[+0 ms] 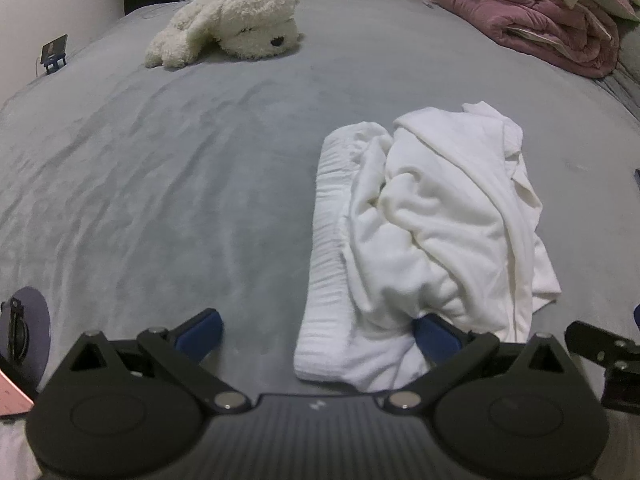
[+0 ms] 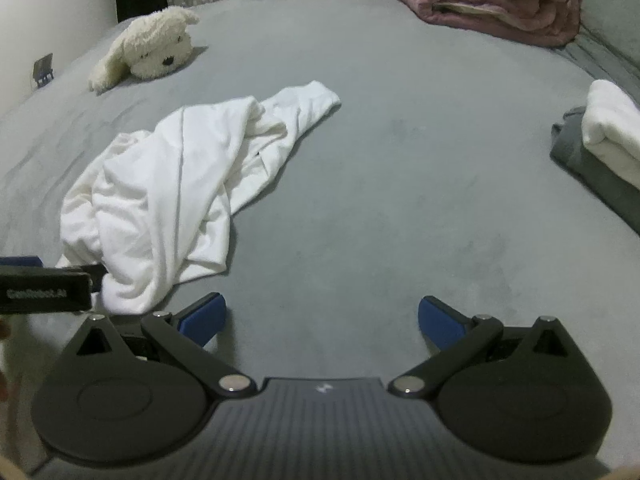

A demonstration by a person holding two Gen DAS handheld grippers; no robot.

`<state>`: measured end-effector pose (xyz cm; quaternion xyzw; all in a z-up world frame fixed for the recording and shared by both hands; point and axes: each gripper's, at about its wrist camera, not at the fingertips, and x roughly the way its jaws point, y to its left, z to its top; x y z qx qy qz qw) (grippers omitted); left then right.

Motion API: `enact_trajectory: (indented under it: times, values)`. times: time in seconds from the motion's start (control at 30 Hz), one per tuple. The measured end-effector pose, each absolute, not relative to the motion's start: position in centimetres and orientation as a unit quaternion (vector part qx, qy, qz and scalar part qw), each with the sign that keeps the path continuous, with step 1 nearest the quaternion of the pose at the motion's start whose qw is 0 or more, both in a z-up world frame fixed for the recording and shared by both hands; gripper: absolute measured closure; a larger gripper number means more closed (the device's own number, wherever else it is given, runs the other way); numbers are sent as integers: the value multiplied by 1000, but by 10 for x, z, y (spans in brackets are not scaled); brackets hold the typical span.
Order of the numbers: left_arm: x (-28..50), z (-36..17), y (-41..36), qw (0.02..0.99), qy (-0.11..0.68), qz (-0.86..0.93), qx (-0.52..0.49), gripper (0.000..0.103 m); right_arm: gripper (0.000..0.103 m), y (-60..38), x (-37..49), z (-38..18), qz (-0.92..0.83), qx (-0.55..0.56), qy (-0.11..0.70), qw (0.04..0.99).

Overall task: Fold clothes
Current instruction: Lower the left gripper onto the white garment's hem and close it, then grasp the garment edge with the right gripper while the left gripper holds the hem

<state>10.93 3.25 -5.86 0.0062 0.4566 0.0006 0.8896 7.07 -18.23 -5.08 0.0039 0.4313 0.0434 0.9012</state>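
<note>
A crumpled white garment with a ribbed hem lies on the grey bed. My left gripper is open at the garment's near end; its right blue fingertip is partly under the cloth and the hem lies between the two fingers. In the right wrist view the same white garment lies to the left. My right gripper is open over bare sheet, to the right of the cloth and apart from it. The left gripper's body shows at the garment's near edge.
A white plush dog lies at the far left of the bed. A pink quilt is heaped at the far right. Folded white and dark grey clothes sit stacked at the right edge. A small stand is at the left edge.
</note>
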Motion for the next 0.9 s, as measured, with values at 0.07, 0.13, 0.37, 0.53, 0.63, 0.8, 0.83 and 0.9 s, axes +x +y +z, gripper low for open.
enact_trajectory:
  times: [0.07, 0.13, 0.37, 0.53, 0.63, 0.8, 0.83, 0.9]
  values:
    - [109, -58, 32, 890, 456, 1, 8, 0, 0, -182, 71, -52, 45, 1, 433, 901]
    - [107, -57, 31, 892, 452, 1, 10, 0, 0, -182, 70, -54, 46, -3, 434, 900]
    - [93, -49, 41, 904, 428, 1, -19, 30, 0, -182, 69, -58, 55, -13, 437, 898]
    - [88, -46, 45, 909, 414, -11, -41, 75, 0, -182, 69, -60, 58, -17, 437, 897]
    - [86, -45, 44, 911, 408, -29, -46, 92, 0, -180, 68, -60, 57, -20, 438, 897]
    - [75, -39, 42, 915, 398, -44, -40, 94, 0, -183, 68, -52, 69, 24, 426, 902]
    - [73, -38, 42, 915, 398, -45, -42, 94, 2, -184, 66, -48, 82, 46, 417, 904]
    - [70, -37, 44, 914, 399, -49, -45, 95, 10, -183, 63, -41, 111, 79, 400, 906]
